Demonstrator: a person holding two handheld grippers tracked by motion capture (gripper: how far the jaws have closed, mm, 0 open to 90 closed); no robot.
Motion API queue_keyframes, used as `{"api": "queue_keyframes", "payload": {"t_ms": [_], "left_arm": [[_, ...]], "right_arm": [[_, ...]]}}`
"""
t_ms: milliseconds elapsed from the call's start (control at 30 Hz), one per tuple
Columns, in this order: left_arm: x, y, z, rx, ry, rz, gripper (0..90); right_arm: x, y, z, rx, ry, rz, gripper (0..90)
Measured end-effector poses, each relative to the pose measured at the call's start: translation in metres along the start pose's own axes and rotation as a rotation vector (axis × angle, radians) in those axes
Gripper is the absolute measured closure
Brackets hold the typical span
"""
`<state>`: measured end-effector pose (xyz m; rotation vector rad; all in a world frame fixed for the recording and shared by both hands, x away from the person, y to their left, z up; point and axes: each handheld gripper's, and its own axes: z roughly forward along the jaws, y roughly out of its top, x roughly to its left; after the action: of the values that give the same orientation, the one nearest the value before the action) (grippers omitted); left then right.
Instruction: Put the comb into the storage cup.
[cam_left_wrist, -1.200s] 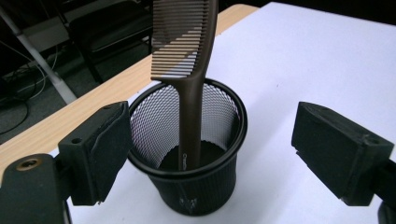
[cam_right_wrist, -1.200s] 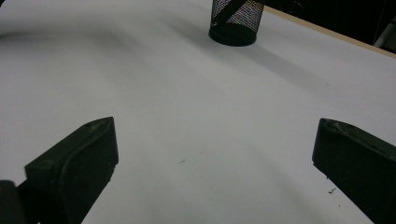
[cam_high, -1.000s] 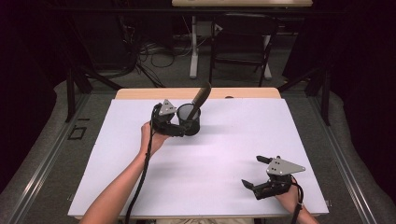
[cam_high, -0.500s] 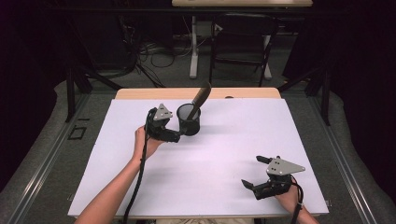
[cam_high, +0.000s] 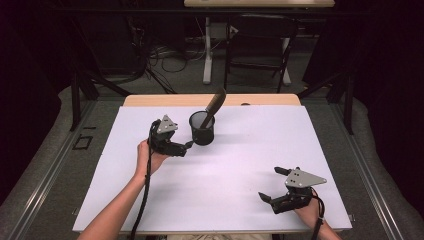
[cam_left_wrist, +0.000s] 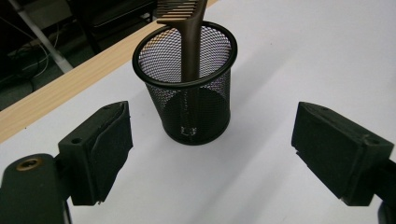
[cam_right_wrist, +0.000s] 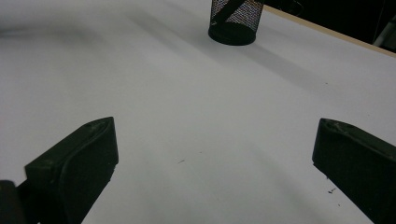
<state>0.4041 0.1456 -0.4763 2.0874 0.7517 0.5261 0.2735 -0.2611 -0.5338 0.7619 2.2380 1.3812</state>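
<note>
Cup: black mesh cup (cam_high: 202, 128) stands upright on the far middle part of the white counter (cam_high: 240, 165), near the wooden far edge.
Comb: brown comb (cam_high: 214, 106) stands inside the cup, handle down, and leans to the right and far side; its toothed end rises above the rim.
Left gripper: left gripper (cam_high: 188, 146) is just beside the cup, on its left and a little nearer, and points at it. Its jaws are wide apart and hold nothing; in the left gripper view (cam_left_wrist: 212, 154) the cup (cam_left_wrist: 189, 88) with the comb (cam_left_wrist: 189, 42) is ahead of the pads, not between them and not touching.
Right gripper: right gripper (cam_high: 272, 185) is at the near right of the counter, well apart from the cup. Its jaws are wide and hold nothing; the right gripper view (cam_right_wrist: 215, 172) shows bare counter between them and the cup (cam_right_wrist: 235, 21) far ahead.
</note>
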Motion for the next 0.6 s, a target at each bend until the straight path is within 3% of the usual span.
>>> {"api": "queue_keyframes", "payload": {"t_ms": [200,600], "left_arm": [[-0.004,-0.005,-0.008,0.015,-0.007,0.010,12.5],[-0.008,-0.029,-0.025,0.020,0.015,-0.017,12.5]], "right_arm": [[-0.001,0.000,0.000,0.001,-0.001,-0.003,0.0],[0.000,0.000,0.000,0.003,-0.001,-0.004,0.0]]}}
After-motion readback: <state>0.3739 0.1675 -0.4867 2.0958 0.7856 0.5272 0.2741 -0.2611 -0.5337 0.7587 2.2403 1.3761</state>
